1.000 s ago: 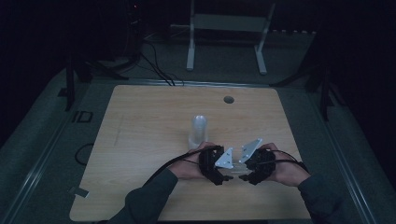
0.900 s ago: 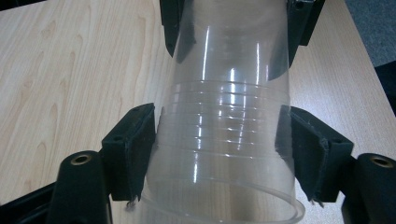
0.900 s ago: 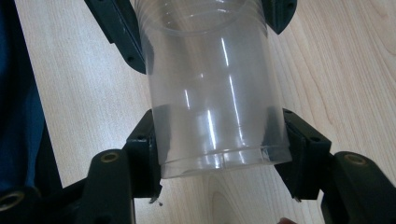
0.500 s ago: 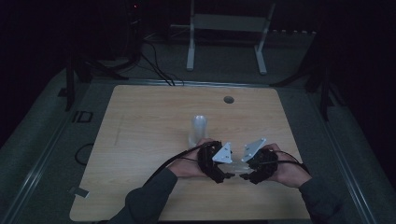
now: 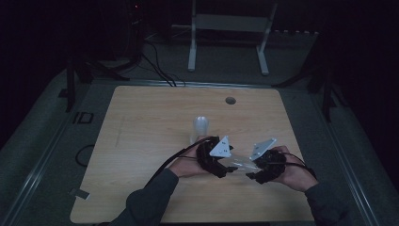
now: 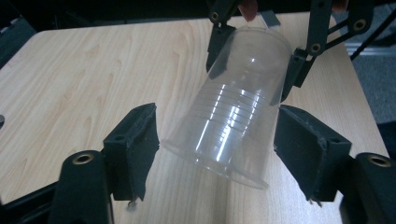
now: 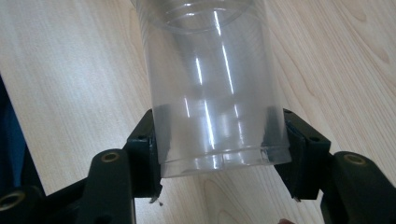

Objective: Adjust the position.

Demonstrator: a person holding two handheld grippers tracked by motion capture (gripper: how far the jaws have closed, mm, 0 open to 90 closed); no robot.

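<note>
Right tool [image 7: 217,154] clamps clear cup [image 7: 210,84] (base end) | left tool [image 6: 217,144] closing, pads apart from cup's rim.

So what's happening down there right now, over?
Right tongs clamped on clear cup. Left tongs just closing around its rim, not gripping. Second cup stands clear.

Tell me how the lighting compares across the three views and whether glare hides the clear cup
High view: dim, the table murky and the clear cup a faint glint. Left gripper view: bright and sharp, white streaks on the cup. Right gripper view: bright, thin glare lines, ridges readable.
</note>
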